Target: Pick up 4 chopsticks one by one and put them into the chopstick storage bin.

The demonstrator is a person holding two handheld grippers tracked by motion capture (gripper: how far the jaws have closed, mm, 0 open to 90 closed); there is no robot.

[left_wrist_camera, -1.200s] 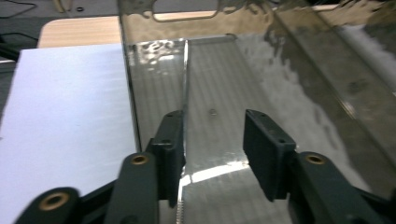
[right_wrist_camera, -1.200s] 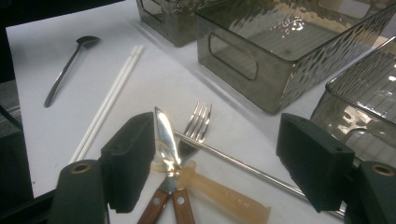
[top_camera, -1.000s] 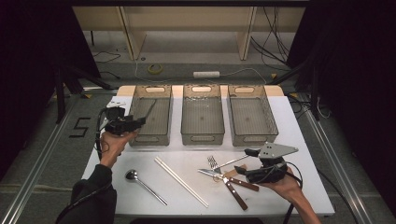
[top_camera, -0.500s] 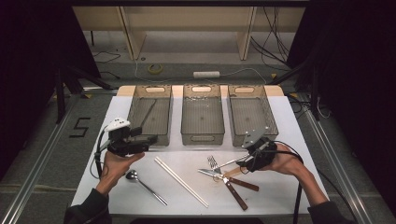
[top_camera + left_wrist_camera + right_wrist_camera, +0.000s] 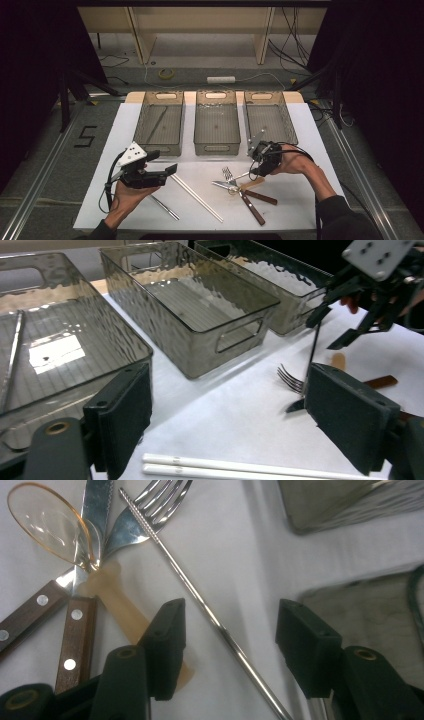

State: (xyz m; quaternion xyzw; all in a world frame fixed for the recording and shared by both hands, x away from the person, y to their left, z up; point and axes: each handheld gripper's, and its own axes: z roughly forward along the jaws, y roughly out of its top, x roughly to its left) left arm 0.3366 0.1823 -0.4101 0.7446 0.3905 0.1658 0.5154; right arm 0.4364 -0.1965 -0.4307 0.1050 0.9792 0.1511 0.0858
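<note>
Shiny metal chopstick (image 5: 200, 597) with a ridged, rough tip, beside a polished steel fork (image 5: 145, 515). Glossy translucent amber plastic spoon (image 5: 52, 525); matt brown wooden knife handles (image 5: 75, 640) with metal rivets. Smoky, rippled clear-plastic bins (image 5: 195, 305); smooth matt white tabletop (image 5: 295, 200).

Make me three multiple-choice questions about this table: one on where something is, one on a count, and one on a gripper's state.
1. Where does the metal chopstick lie?
A. between the right gripper's jaws
B. inside the middle bin
C. under the white chopsticks

2. How many clear bins stand in the row?
A. two
B. three
C. four

3. How are the left gripper's jaws?
A. shut on the fork
B. shut on nothing
C. open

Answers: 1 A, it runs between the right gripper's pads; 2 B, three bins; 3 C, the left gripper's pads stand wide apart.
</note>
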